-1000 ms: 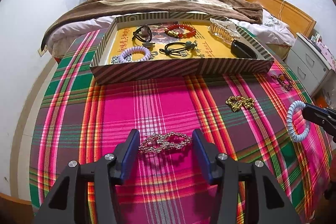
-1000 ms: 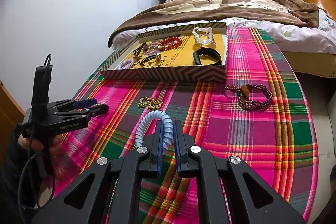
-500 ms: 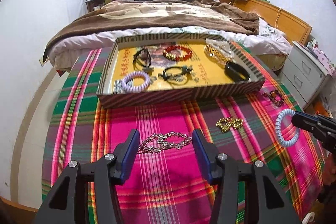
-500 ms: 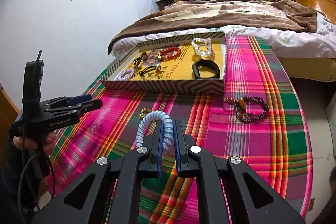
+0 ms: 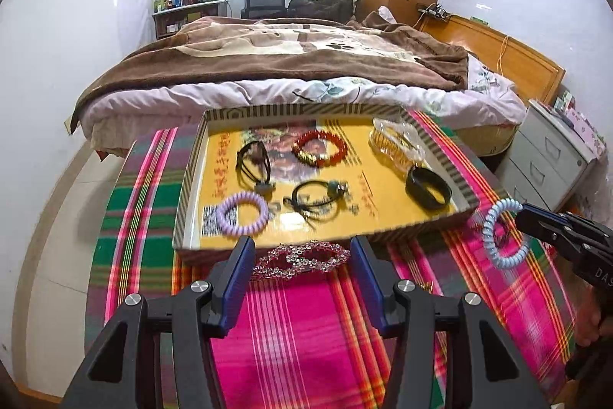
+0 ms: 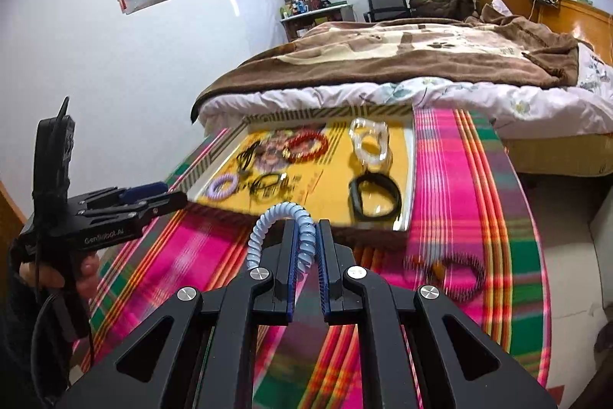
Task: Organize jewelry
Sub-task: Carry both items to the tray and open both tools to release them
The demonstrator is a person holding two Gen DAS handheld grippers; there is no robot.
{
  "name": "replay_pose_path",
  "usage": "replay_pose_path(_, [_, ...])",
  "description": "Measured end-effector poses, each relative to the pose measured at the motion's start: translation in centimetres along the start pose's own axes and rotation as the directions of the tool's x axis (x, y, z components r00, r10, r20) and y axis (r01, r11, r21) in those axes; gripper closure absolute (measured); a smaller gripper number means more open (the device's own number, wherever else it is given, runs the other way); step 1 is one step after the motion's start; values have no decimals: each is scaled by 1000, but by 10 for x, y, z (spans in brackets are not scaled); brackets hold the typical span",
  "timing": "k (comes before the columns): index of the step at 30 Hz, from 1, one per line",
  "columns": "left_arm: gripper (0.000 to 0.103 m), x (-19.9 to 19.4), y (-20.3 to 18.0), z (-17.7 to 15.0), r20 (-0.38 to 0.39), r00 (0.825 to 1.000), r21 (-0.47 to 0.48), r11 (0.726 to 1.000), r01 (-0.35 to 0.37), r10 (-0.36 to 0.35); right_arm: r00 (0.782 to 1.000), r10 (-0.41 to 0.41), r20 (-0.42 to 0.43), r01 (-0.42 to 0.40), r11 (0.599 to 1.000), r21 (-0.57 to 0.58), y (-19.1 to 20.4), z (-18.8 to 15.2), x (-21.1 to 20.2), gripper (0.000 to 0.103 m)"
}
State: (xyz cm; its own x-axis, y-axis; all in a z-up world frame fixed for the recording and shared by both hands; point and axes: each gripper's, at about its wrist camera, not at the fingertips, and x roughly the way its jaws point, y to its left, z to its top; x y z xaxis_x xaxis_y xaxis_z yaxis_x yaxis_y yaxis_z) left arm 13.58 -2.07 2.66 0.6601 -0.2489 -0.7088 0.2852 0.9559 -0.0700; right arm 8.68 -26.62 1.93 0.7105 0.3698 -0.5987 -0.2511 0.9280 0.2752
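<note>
The pale blue spiral band (image 6: 285, 232) is gripped in the right gripper (image 6: 306, 255), the rhinestone piece (image 5: 300, 257) spanned by the left gripper (image 5: 302, 267); release over the tray (image 5: 429, 129), centre frame, is judged next.

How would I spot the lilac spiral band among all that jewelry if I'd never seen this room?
Find the shallow striped tray with the yellow floor on the plaid tablecloth at the foot of the bed. The lilac spiral band lies in its near left corner. It is a pale purple coil like a phone cord; its only look-alike, a light blue coil, is outside the tray, pinched in the right tongs.
</note>
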Motion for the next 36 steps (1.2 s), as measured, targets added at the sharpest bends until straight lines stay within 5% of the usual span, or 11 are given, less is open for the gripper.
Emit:
replay_pose_path(19, [51,79,8,76,-14,1000,19,1000,4,-4,995,-55,-88,59,997,41,-15,40,98,93])
replay_pose_path(36, [51,148,5,75,-124,992,29,1000,8,-4,982,-81,-171,82,997,-4,-15,42,143,93])
